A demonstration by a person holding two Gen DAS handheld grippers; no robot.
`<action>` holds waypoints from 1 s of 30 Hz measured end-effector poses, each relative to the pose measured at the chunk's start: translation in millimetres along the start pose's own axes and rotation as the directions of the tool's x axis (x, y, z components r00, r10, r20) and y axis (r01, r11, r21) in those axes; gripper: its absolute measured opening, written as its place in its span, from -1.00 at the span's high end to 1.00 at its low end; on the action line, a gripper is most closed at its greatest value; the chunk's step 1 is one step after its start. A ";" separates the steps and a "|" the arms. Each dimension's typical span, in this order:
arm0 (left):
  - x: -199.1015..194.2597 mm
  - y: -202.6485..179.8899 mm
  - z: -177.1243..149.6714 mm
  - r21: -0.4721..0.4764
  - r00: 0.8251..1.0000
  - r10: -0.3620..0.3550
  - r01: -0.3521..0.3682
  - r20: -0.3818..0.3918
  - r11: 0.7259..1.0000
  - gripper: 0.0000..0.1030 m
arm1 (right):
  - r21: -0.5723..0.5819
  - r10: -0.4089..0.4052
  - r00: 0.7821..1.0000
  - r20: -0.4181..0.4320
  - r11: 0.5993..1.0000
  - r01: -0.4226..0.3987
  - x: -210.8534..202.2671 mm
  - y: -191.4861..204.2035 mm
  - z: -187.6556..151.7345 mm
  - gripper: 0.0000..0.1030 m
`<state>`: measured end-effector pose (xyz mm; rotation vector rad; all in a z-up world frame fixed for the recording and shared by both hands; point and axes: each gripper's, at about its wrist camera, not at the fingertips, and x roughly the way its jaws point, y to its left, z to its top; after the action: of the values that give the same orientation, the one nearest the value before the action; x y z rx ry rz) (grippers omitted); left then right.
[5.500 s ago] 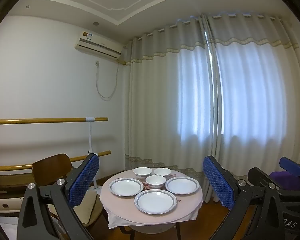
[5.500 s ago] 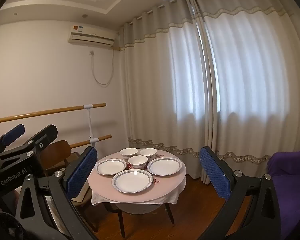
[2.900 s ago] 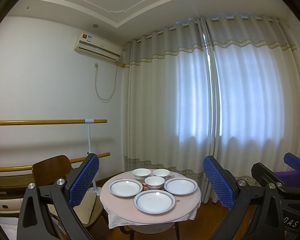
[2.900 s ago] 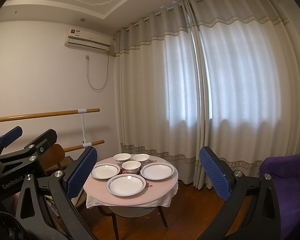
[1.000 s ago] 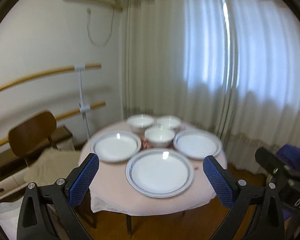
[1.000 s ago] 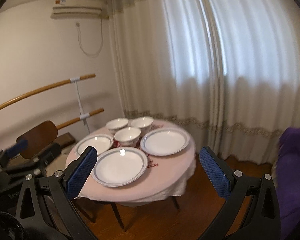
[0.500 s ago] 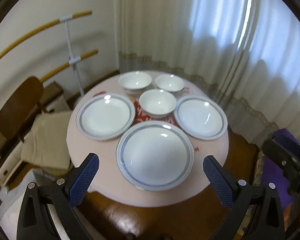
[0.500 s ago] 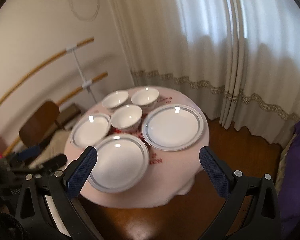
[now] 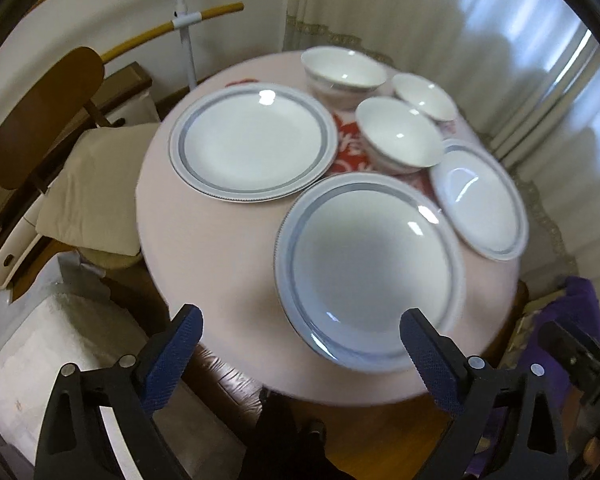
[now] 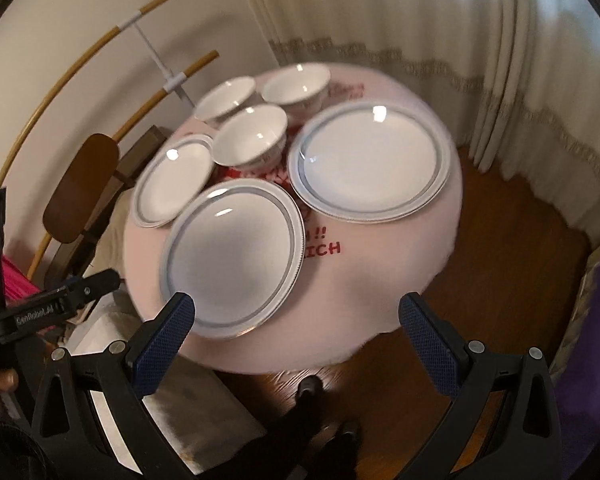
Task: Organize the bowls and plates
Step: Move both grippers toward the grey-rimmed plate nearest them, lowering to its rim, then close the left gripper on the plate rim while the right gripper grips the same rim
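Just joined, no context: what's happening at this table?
A person holds a gripper in each hand above a round table set with three plates and three bowls. Nothing is picked up yet. The left gripper hangs over the nearest plate, its jaws starting to close with nothing between them. The right gripper is open and empty near that plate's front edge. The bowls sit in a cluster at the back, unstacked.

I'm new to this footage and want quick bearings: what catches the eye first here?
Three blue-rimmed white plates ring a small round table, with three white bowls clustered at its far side over red print. Both the left gripper and the right gripper hang above the near edge, jaws wide and empty.
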<state>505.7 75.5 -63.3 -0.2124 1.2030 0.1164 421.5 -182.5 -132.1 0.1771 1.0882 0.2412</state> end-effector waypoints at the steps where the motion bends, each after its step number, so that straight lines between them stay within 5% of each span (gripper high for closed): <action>1: 9.4 0.8 7.9 0.007 1.000 0.007 -0.007 -0.008 1.000 -0.84 | 0.023 0.003 1.000 -0.013 1.000 -0.003 11.5 -2.9 2.5 -0.97; 6: 51.9 6.1 42.7 0.011 0.997 0.024 -0.023 -0.068 1.000 -0.72 | 0.071 0.032 0.997 -0.075 0.997 -0.027 64.4 -7.3 10.2 -0.79; 11: 67.3 4.7 68.2 0.023 0.996 0.020 -0.018 -0.083 1.000 -0.66 | 0.085 0.046 0.992 -0.115 0.996 -0.036 100.9 -5.0 12.6 -0.32; 19: 81.8 -10.0 101.4 0.059 0.998 -0.001 0.004 -0.055 0.998 -0.26 | 0.111 0.135 0.983 -0.121 0.986 -0.122 122.0 -4.7 18.1 0.39; 29: 85.5 -14.6 112.0 0.090 0.999 -0.045 0.044 0.015 0.995 -0.15 | 0.164 0.226 0.970 -0.086 0.964 -0.210 123.3 -23.3 13.6 0.73; 30: 84.8 -16.0 108.1 0.093 0.998 -0.058 0.055 0.021 0.994 0.04 | 0.162 0.230 0.970 -0.083 0.963 -0.215 123.2 -23.5 13.5 0.73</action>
<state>637.7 82.2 -103.9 -0.1631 1.1754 0.0133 490.4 -170.9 -237.1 0.4292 1.1890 0.3731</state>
